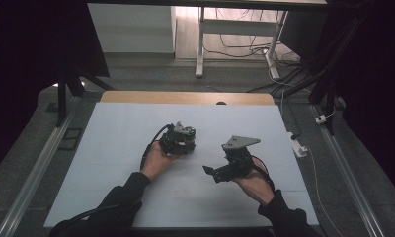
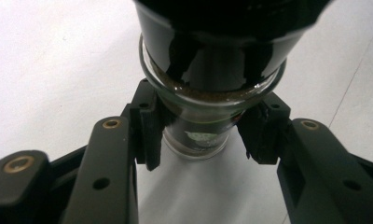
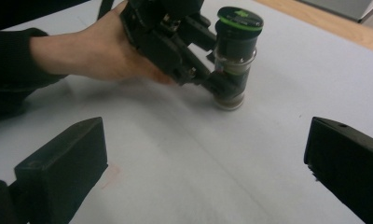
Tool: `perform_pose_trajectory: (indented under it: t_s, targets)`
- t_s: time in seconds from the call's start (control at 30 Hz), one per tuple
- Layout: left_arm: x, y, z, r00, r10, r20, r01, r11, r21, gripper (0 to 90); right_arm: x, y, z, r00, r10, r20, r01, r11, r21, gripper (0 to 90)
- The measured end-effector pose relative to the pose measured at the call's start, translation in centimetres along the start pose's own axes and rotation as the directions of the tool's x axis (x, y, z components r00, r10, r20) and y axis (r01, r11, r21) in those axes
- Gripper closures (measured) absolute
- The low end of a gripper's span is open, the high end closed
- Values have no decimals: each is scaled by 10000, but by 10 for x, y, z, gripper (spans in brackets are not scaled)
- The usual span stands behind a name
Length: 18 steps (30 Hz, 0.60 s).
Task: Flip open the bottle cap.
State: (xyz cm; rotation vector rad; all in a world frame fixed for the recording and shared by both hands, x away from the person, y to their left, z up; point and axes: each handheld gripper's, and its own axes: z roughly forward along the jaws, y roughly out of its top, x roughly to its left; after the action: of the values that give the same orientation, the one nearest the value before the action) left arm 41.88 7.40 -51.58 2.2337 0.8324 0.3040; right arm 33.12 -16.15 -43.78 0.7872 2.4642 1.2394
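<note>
Left gripper is clenched on a small glass jar — its two black pads press the clear body from either side, just under the wide black cap with the green top. In the left gripper view the jar stands straight ahead of the jaws, brown contents showing through the glass just above the pads, a small pale label lower down. The jar stands upright, its base on the white table sheet, right at the gripper's tip; the left hand wraps the gripper body behind it.

Right gripper is released — in the right gripper view its two black jaws stand wide apart with bare sheet between them. It sits off to the side of the left gripper, well apart from the jar, jaws pointing toward it. A grey three-cornered plate rides on top, and the right hand holds it from behind.
</note>
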Motion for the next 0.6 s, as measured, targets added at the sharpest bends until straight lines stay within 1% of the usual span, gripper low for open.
perform_pose_trajectory:
  t_s: [0.1, 0.2, 0.33, 0.43, 0.6]
  targets:
    - [0, 0, 0, 10000, 5, 2, -5, 10000, 0, 536, -1, 4, 7, 10000, -38, -4, 38, 10000, -22, 0]
    - [0, 0, 0, 10000, 12, -1, -12, 10000, -4, 536, -3, 8, 14, 10000, -31, 93, 31, 10000, 48, 0]
    - [0, 0, 0, 10000, 25, -5, -25, 10000, -16, 536, -7, 13, 24, 9998, 37, 217, -39, 10000, 70, 0]
    - [0, 0, 0, 10000, 33, -8, -33, 10000, -8, 536, -10, 17, 31, 9998, 101, 184, -102, 9999, 35, 0]
    - [0, 0, 0, 10000, 37, -7, -37, 10000, -2, 536, -13, 18, 43, 9997, 22, 240, -29, 9996, 295, 0]
